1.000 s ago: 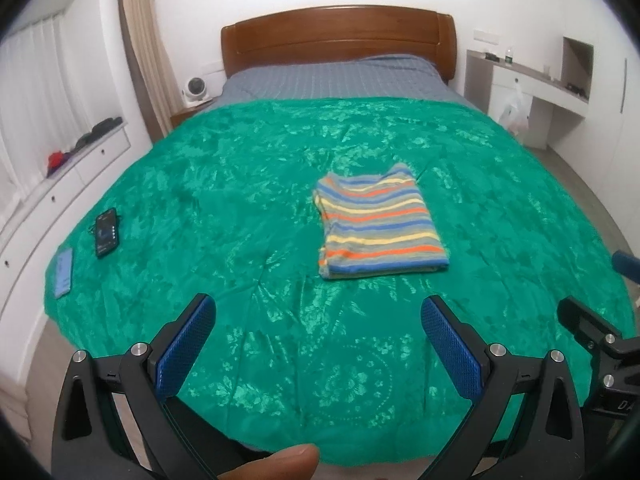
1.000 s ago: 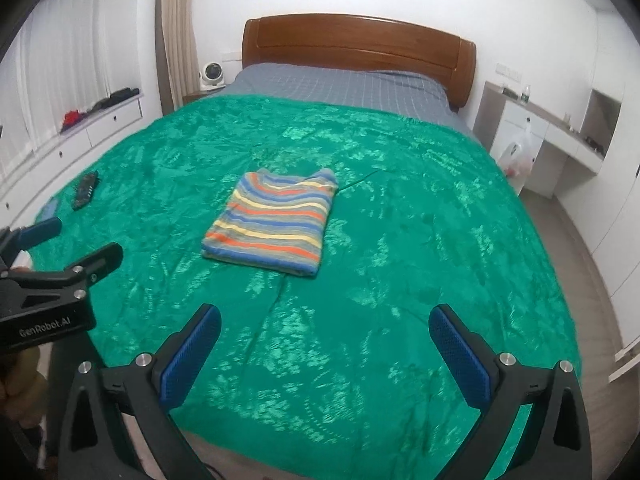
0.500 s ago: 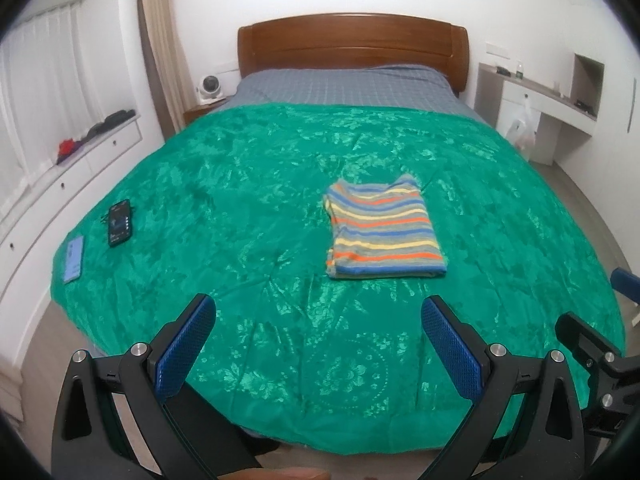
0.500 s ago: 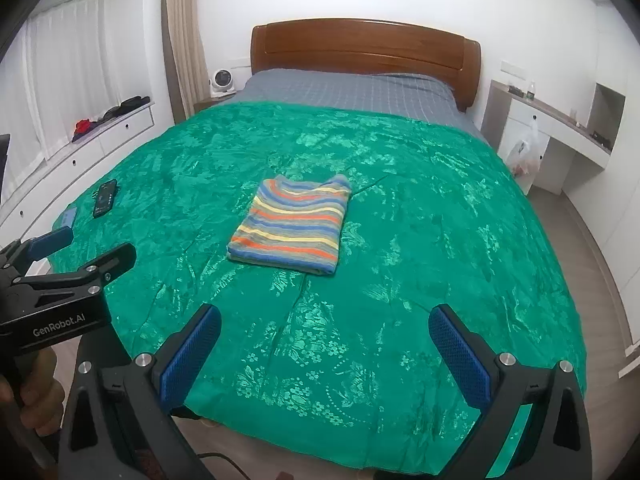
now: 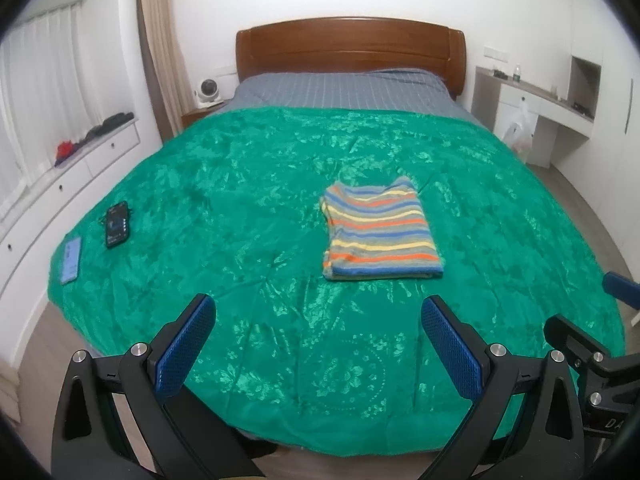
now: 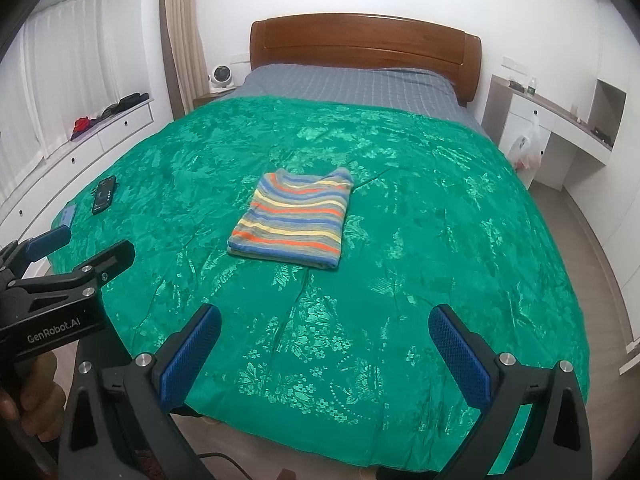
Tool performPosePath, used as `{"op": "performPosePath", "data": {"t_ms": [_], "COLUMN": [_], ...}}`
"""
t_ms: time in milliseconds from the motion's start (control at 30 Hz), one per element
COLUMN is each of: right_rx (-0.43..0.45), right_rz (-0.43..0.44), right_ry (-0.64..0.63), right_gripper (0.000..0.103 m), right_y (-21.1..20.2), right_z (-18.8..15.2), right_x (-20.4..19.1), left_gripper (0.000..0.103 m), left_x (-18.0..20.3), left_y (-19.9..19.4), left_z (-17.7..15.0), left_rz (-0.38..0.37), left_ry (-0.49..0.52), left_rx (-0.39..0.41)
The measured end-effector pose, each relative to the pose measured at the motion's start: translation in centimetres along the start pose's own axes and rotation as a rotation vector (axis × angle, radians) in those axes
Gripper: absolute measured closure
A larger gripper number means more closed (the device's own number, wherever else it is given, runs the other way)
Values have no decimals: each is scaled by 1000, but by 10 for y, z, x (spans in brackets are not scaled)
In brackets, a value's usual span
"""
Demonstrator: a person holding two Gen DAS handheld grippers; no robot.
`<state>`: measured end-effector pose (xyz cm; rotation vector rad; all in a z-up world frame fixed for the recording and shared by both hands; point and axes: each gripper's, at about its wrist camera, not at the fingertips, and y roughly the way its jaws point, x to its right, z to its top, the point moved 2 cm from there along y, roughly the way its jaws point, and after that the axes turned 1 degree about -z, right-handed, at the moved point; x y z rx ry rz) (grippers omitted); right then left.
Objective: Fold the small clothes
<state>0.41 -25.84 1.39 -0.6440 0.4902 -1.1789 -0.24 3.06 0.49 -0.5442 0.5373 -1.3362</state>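
A striped garment (image 5: 380, 234), folded into a neat rectangle, lies flat on the green bedspread (image 5: 248, 200) near the middle of the bed; it also shows in the right wrist view (image 6: 294, 224). My left gripper (image 5: 318, 320) is open and empty, held back beyond the foot of the bed, well short of the garment. My right gripper (image 6: 324, 330) is open and empty too, also back from the bed's foot edge. The left gripper's body shows at the left of the right wrist view (image 6: 60, 276).
A black phone (image 5: 117, 224) and a blue card (image 5: 71, 260) lie near the bed's left edge. White drawers (image 5: 60, 188) line the left wall. A wooden headboard (image 5: 350, 48) stands at the far end, and a white desk (image 5: 536, 112) with a plastic bag at the right.
Both grippers have pulled back and away from the bed, so the folded garment looks farther off and more floor shows. The garment has not moved.
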Motion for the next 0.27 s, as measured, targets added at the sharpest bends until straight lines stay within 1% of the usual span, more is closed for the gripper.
{"op": "performPosePath", "data": {"t_ms": [200,267], "right_rx": [-1,0], "right_rz": [7,8], "right_ry": [5,7], "right_gripper": [1,1], "right_y": [1,0], "right_z": [0,0], "right_x": [1,1], "left_gripper": [0,0], "left_x": [4,6], "left_y": [-3,-3], "left_z": [1,1], "left_rz": [21,16], "left_ry": [20,34], "left_rx": [11,12]}}
